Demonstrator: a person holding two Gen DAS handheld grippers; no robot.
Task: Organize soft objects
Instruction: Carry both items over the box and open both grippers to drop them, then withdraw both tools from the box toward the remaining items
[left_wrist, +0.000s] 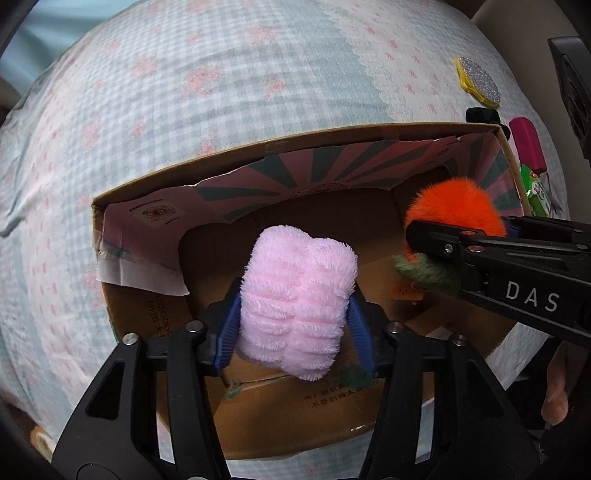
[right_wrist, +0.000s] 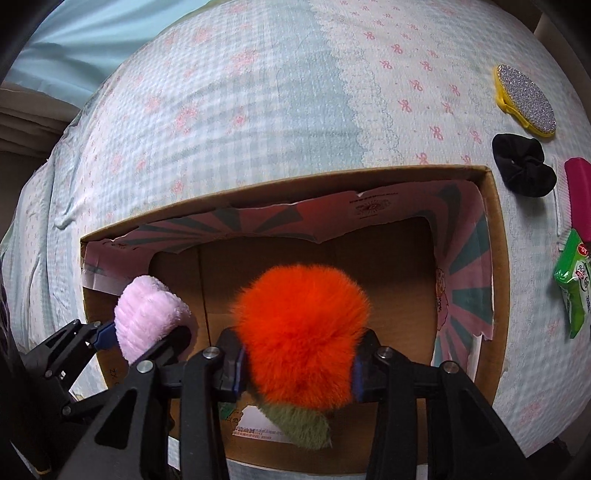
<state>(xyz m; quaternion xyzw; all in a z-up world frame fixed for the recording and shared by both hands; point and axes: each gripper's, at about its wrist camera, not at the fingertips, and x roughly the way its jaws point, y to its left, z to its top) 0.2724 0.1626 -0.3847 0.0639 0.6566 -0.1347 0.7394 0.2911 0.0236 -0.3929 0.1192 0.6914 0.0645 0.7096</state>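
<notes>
Our left gripper (left_wrist: 293, 325) clamps the pink plush roll (left_wrist: 297, 295) above the open cardboard box (left_wrist: 295, 138). Our right gripper (right_wrist: 297, 363) squeezes the orange pompom (right_wrist: 301, 334) over the same box. Only the right wrist view shows the black scrunchie (right_wrist: 524, 168) fully, on the bedsheet (right_wrist: 258, 110) beside the box.

The left gripper (left_wrist: 293, 314) points forward and slightly down, its two blue-padded fingers (left_wrist: 229, 332) pressed in against the sides of a pink plush roll (left_wrist: 297, 295) that fills the gap between them. The right gripper (right_wrist: 299, 363) sits just beside it on the right, level with it, its jaws clamped the same way around an orange fluffy ball (right_wrist: 301, 332). Seen from the left wrist, the right gripper's black body reaches in from the right edge, and bare fingers of the person's right hand (left_wrist: 556, 387) show below it.
</notes>
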